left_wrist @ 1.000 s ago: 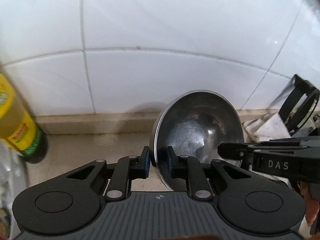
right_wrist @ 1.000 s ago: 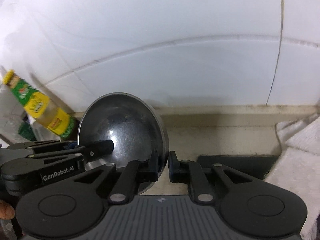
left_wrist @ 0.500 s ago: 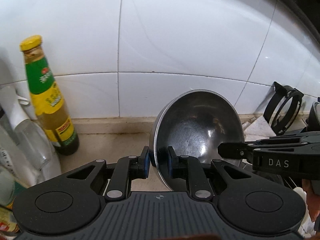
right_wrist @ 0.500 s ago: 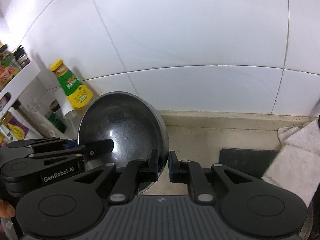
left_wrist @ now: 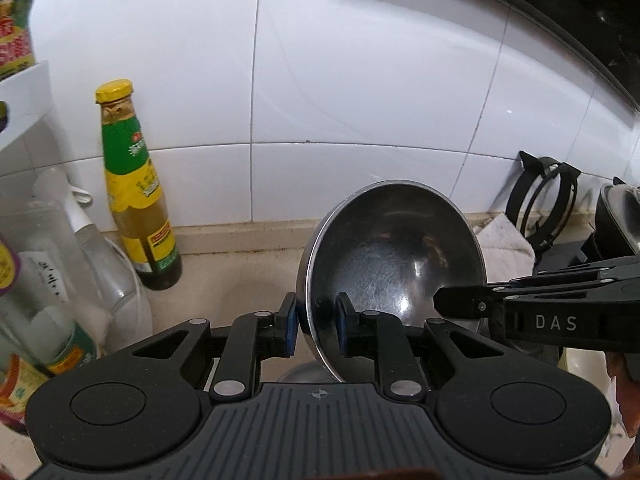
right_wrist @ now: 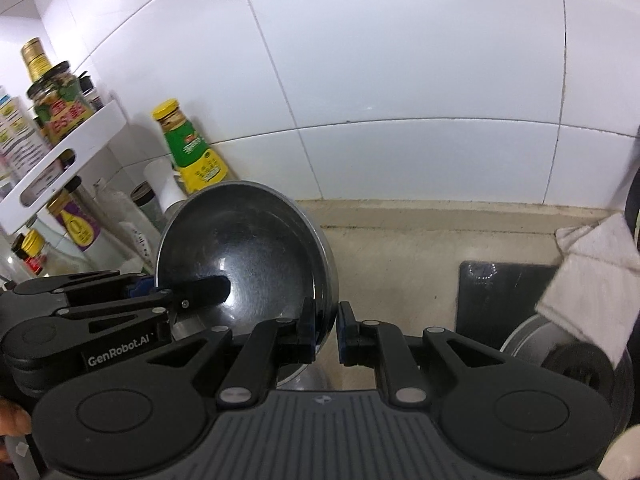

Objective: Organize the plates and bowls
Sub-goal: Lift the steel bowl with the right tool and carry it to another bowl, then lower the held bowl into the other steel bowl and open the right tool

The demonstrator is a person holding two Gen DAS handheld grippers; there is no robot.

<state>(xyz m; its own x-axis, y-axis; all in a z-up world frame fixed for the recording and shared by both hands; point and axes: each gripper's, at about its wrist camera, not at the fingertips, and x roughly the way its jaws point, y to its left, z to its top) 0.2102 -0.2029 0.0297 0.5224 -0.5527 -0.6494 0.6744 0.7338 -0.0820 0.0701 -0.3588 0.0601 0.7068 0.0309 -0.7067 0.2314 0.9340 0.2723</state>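
A steel bowl (left_wrist: 394, 252) is held up on edge between both grippers above a beige counter. My left gripper (left_wrist: 316, 322) is shut on its left rim. My right gripper (right_wrist: 324, 322) is shut on its right rim; the bowl (right_wrist: 244, 248) shows left of centre in the right wrist view. Each view shows the other gripper's finger reaching over the bowl's inside. Another steel dish (right_wrist: 298, 376) lies just below the bowl, mostly hidden.
A green and yellow sauce bottle (left_wrist: 134, 196) stands by the white tiled wall (left_wrist: 360, 60). More bottles and a white shelf (right_wrist: 64, 156) fill the left. A white cloth (right_wrist: 596, 280), a dark board (right_wrist: 500, 296) and black ring stands (left_wrist: 544, 204) lie right.
Both grippers have pulled back and up from the wall with the bowl held between them. The bottles, shelf and ring stands have come into view.
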